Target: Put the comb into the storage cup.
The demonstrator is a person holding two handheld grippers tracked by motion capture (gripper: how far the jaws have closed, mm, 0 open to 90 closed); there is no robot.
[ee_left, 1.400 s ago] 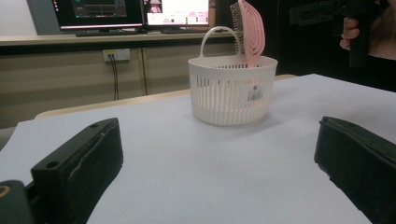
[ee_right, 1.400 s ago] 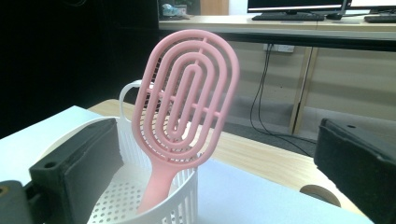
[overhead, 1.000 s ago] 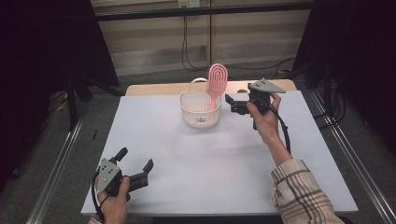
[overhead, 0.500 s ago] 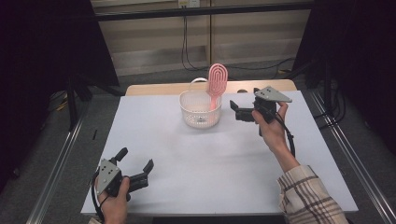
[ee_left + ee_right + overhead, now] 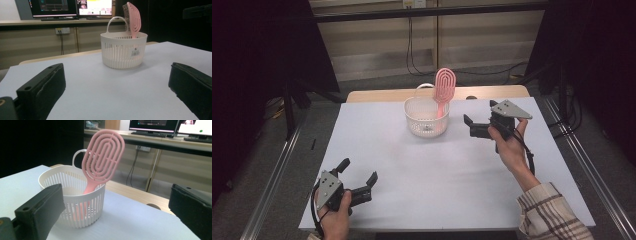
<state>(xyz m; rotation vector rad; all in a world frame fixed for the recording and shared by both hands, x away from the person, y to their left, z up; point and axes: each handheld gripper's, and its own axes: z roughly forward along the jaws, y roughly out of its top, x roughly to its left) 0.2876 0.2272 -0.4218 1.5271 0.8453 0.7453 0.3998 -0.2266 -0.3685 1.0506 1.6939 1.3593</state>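
Right gripper (image 5: 473, 126) hangs just right of the white slotted basket (image 5: 426, 118), its jaws spread wide and holding nothing. Left gripper (image 5: 360, 183) rests at the near left corner of the white table (image 5: 452, 170), jaws likewise apart and empty, well away from the basket.

A pink vented hairbrush (image 5: 444, 89) stands handle-down in the basket at the far middle of the table, its oval head leaning against the right rim and rising clear above it. It looks like light, stiff, smooth plastic, likely a little slippery. The slim neck (image 5: 90, 187) just under the head seems the best place to pinch. The basket looks light too and may tip or slide when the brush is drawn out.
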